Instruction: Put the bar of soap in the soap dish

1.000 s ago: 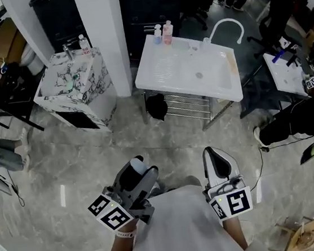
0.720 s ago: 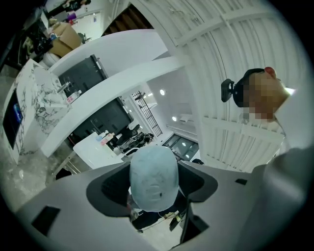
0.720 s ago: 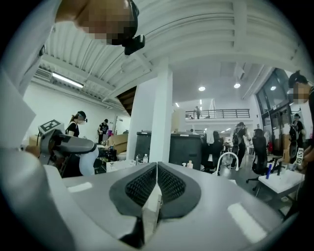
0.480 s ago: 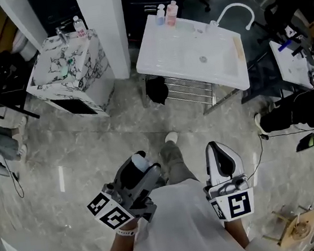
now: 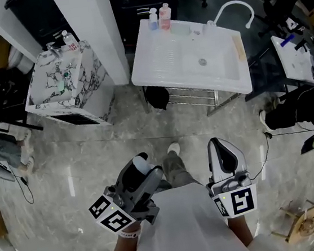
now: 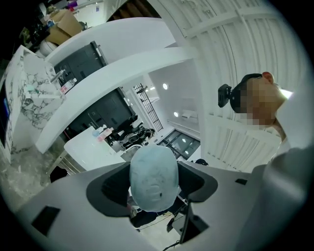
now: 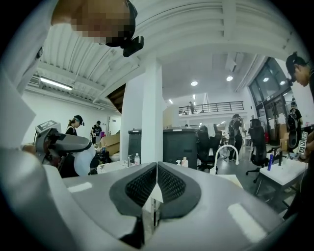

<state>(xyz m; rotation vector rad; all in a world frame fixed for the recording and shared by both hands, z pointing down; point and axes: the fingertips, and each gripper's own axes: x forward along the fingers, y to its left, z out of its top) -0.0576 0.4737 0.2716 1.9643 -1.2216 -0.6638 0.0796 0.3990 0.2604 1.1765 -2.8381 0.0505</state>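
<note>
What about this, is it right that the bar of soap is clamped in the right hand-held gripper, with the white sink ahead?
Not quite. The bar of soap is clamped in the left hand-held gripper, as the left gripper view shows; the right hand-held gripper is shut on nothing. The white sink is ahead.
</note>
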